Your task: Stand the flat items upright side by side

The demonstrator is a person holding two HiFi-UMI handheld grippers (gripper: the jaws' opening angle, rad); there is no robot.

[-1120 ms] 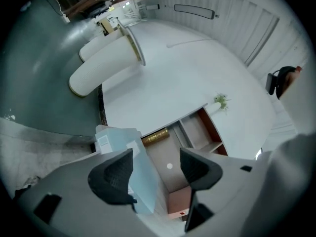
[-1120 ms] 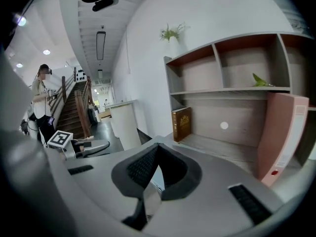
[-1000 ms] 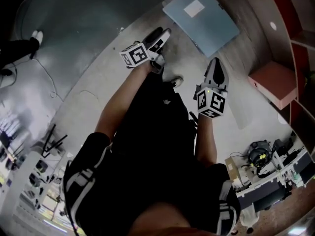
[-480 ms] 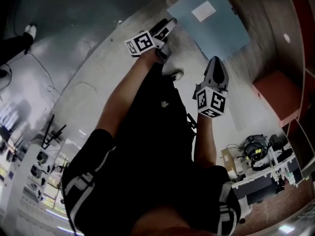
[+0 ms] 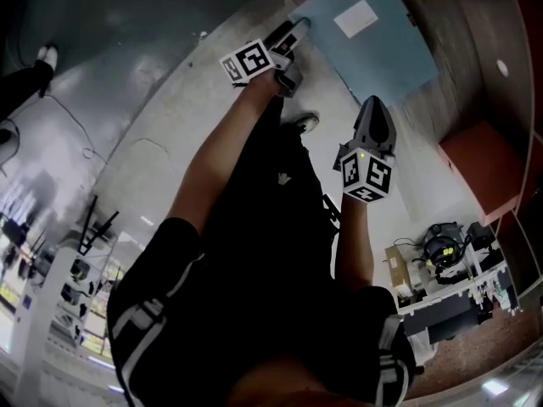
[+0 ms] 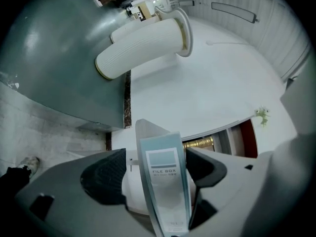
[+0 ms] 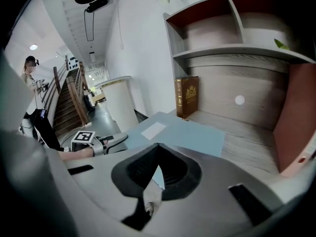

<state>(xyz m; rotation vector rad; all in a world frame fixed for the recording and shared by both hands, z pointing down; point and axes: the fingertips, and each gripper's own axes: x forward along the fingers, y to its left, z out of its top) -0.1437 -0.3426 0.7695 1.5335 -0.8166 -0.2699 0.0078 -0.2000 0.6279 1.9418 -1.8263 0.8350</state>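
One flat item matters here: the light-blue cardboard file box. It lies face up, white label on top, at the front edge of the pale wooden shelf board, and its left end seems to reach out past that edge. My left gripper is the nearer tool. Turned on its side, it has the box's printed spine between its jaws, which have just been opening and stand spread wide, the pads not pressing on the cardboard as far as I can see. From that gripper the box's long axis runs away toward the back right of the board, so I judge the lift must tip it up about its far edge. My right gripper hangs just beside the box's near corner, jaws pressed together on nothing; whether it touches I cannot tell. At the board's back edge a brown book with gold print stands upright, with only bare wood between it and the box, a likely neighbour. A reddish-brown flat panel sits at the board's right side, well apart from both tools.
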